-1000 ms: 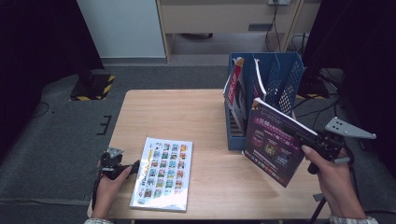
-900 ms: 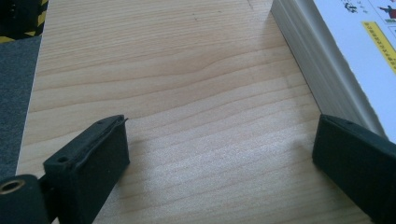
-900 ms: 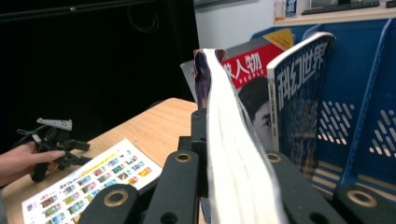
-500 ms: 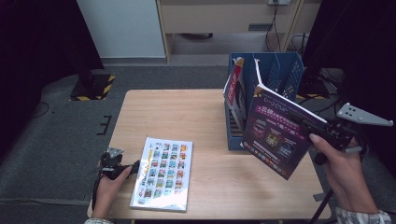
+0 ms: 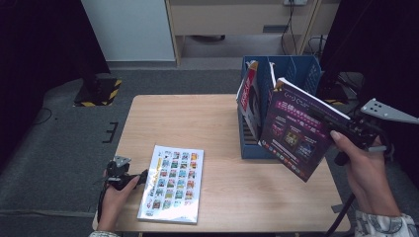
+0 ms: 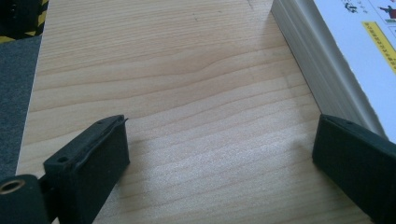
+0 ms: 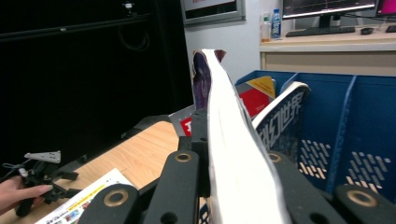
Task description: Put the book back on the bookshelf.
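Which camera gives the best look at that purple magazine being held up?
The high view: the purple magazine shows its whole cover, held in the right claw beside the blue file rack. The right gripper view sees only its white page edges.

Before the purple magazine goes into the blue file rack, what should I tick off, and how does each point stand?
1. Right gripper shut on the purple magazine: ok.
2. Magazine lifted off the table: ok.
3. Free slot in the blue file rack: ok, the right-hand slots look empty in the right gripper view.
4. Magazine lined up with a slot: not ok, it hangs tilted in front of the rack.
5. Left gripper out of the way: ok, open beside the white book.
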`<state>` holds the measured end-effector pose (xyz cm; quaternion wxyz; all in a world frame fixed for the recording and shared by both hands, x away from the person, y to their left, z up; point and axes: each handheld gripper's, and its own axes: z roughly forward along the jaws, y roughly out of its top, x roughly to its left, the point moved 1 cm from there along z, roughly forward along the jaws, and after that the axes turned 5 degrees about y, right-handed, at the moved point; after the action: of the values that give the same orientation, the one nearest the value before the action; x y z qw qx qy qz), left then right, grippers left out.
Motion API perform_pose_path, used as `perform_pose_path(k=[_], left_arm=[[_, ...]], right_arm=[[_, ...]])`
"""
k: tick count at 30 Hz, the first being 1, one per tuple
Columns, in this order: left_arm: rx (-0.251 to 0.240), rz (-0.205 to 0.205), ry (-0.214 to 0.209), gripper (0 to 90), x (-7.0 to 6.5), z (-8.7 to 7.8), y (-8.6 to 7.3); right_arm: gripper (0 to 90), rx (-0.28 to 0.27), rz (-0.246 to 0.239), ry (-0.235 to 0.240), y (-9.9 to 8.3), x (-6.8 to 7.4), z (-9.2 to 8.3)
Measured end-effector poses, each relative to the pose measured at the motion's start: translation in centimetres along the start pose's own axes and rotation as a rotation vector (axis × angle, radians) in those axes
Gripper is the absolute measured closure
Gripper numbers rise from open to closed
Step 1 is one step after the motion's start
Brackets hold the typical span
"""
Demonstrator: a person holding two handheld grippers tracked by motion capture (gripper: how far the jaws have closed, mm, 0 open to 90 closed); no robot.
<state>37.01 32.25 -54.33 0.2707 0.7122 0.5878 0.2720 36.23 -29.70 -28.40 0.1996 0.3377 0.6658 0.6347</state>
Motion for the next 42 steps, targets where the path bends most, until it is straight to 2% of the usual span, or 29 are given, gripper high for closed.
perform_pose_path(k=[11, 22, 33, 42], left_arm=[[0.0, -0.001, 0.001, 3.1, 0.0, 0.0, 0.0], [0.002, -0.001, 0.002, 2.9, 0.0, 0.0, 0.0], [0.002, -0.002, 0.002, 2.8, 0.0, 0.0, 0.0], [0.001, -0.004, 0.005, 2.9, -0.1, 0.0, 0.0]], right_arm=[[83.8, 0.003, -0.004, -0.049, 0.1, -0.9, -1.4], [83.8, 0.022, -0.018, -0.111, 0.6, -1.7, -2.0], [83.8, 0.032, -0.034, -0.191, 1.3, -2.6, -0.7], [83.8, 0.036, -0.03, -0.256, 2.1, -3.6, 2.0]])
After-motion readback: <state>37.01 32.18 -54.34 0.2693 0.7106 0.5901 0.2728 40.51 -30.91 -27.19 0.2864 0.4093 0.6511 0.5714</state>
